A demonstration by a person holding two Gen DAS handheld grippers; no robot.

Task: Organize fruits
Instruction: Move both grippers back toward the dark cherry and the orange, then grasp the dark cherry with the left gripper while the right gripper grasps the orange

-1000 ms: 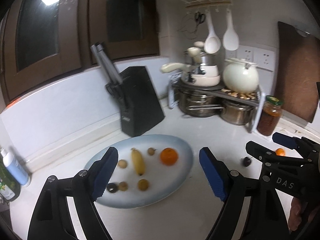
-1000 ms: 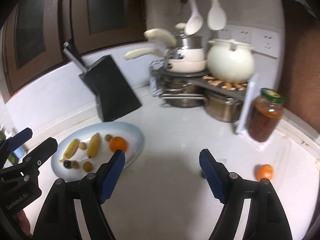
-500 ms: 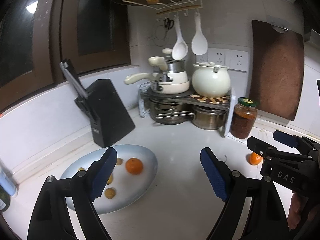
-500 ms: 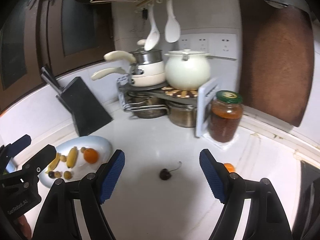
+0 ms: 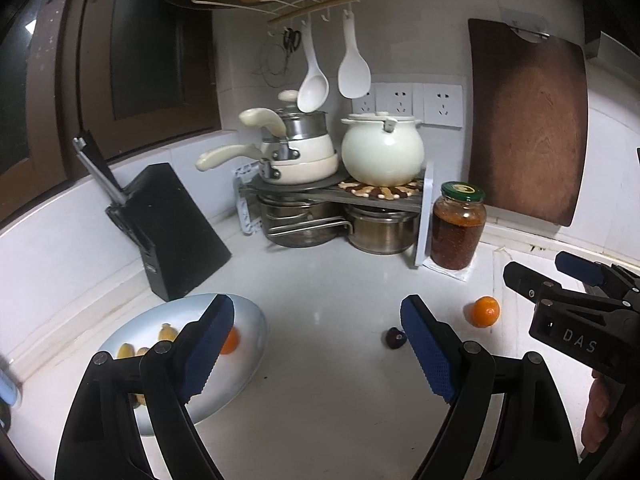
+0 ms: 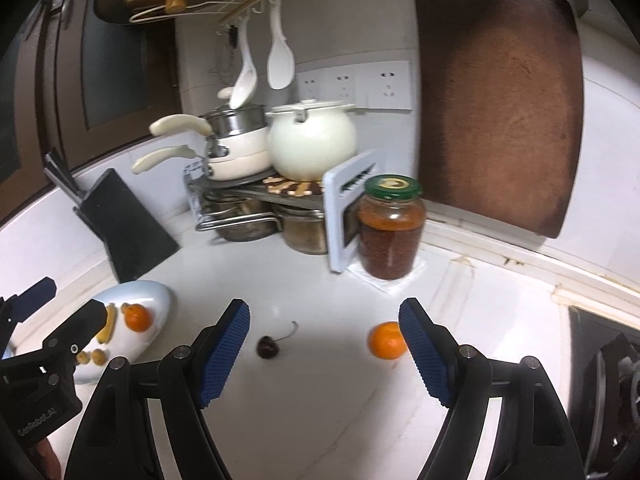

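With both tools released and empty, the loose orange (image 6: 386, 340) sits on the worktop (image 6: 320, 420) just off the right tool (image 6: 324, 350)'s right pad; the cherry (image 6: 267, 347) lies by its left pad. Right tool is nearer both than left tool (image 5: 318, 346); plate (image 5: 248, 344) lies left.

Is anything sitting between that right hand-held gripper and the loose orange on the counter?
Nothing visible. The loose orange lies on bare counter just ahead of the open right hand-held gripper, beside its right finger. The dark cherry sits apart, nearer the left finger.
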